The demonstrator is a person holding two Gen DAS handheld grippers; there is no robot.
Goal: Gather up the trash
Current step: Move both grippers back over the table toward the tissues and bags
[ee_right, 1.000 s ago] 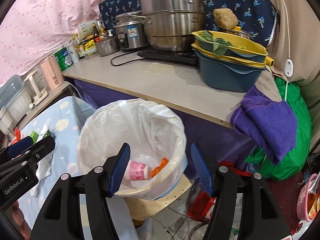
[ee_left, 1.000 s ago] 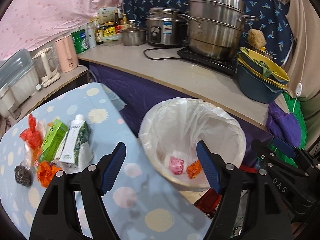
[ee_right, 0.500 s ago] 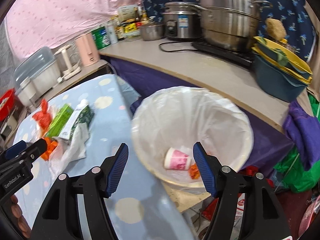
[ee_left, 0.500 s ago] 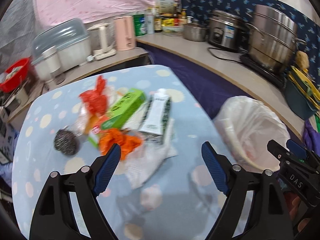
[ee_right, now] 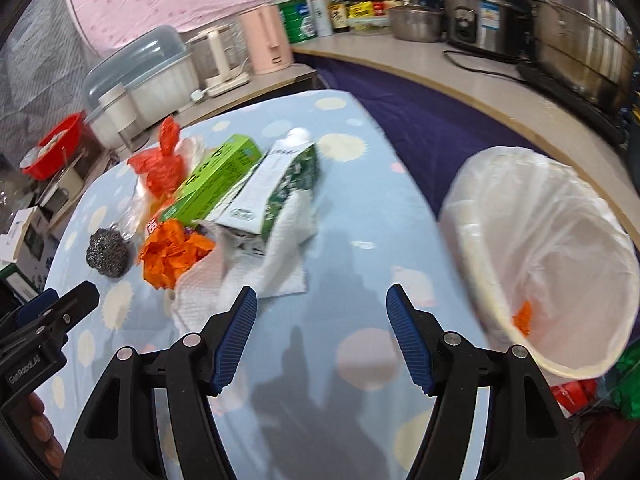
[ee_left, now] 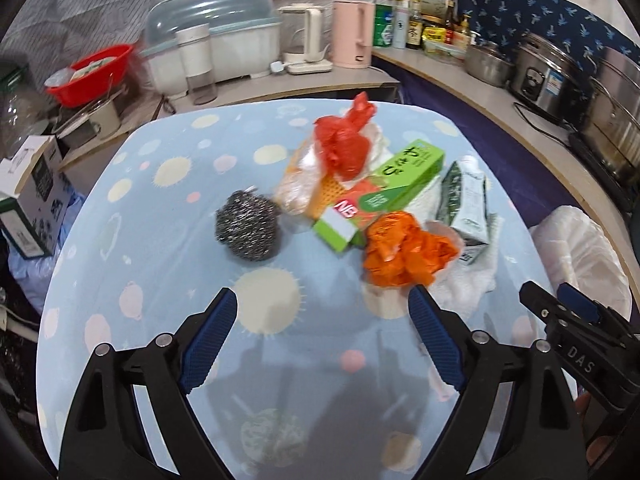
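Presently: left claw [ee_left: 323,312], released, jaws just widened, nothing between them, over the dotted blue tabletop [ee_left: 168,264]. Just beyond its right finger, frame centre: orange crumpled wrapper [ee_left: 404,252]; above it green box [ee_left: 400,184], red bag [ee_left: 344,148], milk carton [ee_left: 466,204]; steel scourer [ee_left: 248,226] centre-left. Right claw [ee_right: 322,312], released, empty; paper towel [ee_right: 256,276] by its left finger. White-lined bin [ee_right: 552,264] at right edge.
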